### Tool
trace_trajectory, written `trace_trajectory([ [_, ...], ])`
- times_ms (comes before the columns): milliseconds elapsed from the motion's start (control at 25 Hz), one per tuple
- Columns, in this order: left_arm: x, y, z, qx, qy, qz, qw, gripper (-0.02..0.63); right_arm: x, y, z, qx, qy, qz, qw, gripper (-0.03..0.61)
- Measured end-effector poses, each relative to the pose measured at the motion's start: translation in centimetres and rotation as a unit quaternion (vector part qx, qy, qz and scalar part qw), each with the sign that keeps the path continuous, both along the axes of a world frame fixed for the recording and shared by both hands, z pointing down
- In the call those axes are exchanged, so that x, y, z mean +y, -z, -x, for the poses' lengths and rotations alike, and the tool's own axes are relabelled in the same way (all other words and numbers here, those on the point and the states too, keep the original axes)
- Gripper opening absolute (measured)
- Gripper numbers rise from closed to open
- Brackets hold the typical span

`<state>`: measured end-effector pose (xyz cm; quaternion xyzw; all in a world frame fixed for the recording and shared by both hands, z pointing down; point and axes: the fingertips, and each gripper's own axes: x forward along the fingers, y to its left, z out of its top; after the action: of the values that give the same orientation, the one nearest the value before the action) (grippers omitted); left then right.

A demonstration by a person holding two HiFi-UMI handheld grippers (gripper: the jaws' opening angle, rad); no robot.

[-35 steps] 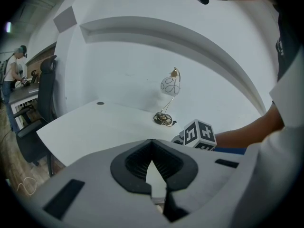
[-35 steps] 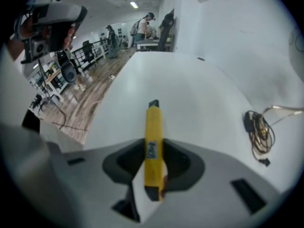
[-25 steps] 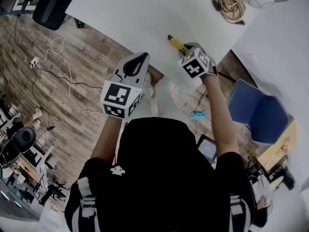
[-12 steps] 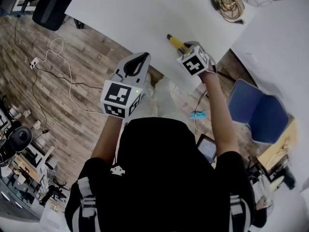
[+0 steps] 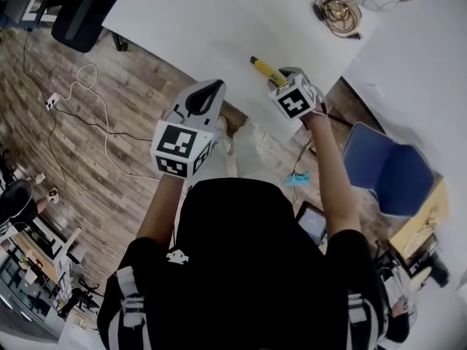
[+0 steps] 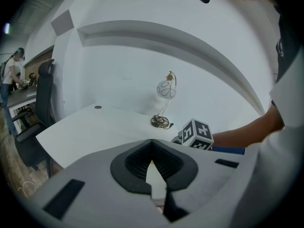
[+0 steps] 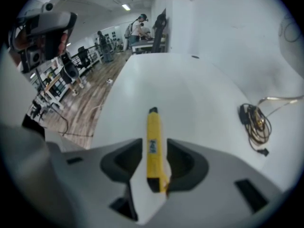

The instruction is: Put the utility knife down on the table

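Observation:
A yellow utility knife point(image 5: 263, 67) point(image 7: 154, 146) lies on the white table point(image 5: 204, 20) near its front edge, its tip pointing away. My right gripper point(image 5: 281, 75) point(image 7: 154, 163) points steeply down over the knife's rear end. Its jaws have just been opening and stand open, with the knife between them and a gap showing at the left pad. My left gripper point(image 5: 215, 86) point(image 6: 152, 144) hangs shut and empty just off the table's edge, to the left of the right one.
A coiled cable point(image 5: 339, 9) point(image 7: 254, 122) lies at the table's far right, beside a small lamp point(image 6: 166, 88). A black office chair point(image 5: 84, 13) stands at the far left corner and a blue chair point(image 5: 394, 170) at the right. A cable point(image 5: 87, 71) lies on the wood floor.
Both grippers and the knife stay where they were. Only the head view has shifted slightly.

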<state>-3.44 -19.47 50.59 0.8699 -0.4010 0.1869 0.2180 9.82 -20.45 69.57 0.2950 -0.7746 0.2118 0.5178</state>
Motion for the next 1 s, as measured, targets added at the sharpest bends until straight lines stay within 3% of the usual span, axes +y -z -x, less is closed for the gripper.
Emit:
trace_trajectory([
  [240, -0.2, 1.8, 0.3, 0.001, -0.004, -0.020, 0.9998, 0.018, 0.0, 2.2, 0.0, -0.009, -0.022, -0.015, 1.000, 0.167],
  [560, -0.9, 5.1, 0.0, 0.006, -0.016, -0.055, 0.9983, 0.017, -0.6, 7.5, 0.2, -0.032, -0.046, -0.077, 0.995, 0.091],
  [1000, -1.1, 9.1, -0.4, 0.011, -0.037, -0.100, 0.9943, 0.017, -1.6, 17.2, 0.3, -0.071, -0.095, -0.201, 0.972, 0.046],
])
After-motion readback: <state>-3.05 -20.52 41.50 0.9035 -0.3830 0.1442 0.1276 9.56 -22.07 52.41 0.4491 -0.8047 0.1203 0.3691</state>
